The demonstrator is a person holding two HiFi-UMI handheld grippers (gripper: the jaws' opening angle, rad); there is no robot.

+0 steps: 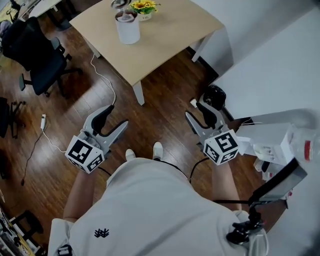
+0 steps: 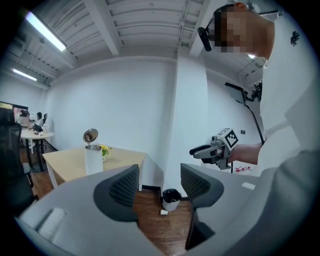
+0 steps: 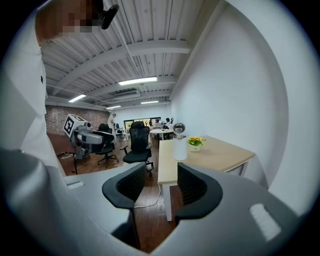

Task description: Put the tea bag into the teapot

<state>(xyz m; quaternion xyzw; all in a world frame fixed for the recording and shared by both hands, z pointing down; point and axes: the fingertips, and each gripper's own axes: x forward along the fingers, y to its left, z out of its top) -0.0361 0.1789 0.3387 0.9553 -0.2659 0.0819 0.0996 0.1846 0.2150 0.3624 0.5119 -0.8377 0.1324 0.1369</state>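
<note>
Teapot (image 1: 127, 27), white and tall, round lid raised above it, on the pale wooden surface (image 1: 170, 35), just beside a small pot of yellow flowers (image 1: 144, 7). Well apart from it, over the dark wood floor (image 1: 160, 115): left gripper (image 1: 116, 117) and right gripper (image 1: 195, 111), jaws of both spread, nothing between them. Black office chair (image 1: 37, 55) left of the surface, black bin (image 1: 215, 96) by the white wall.
</note>
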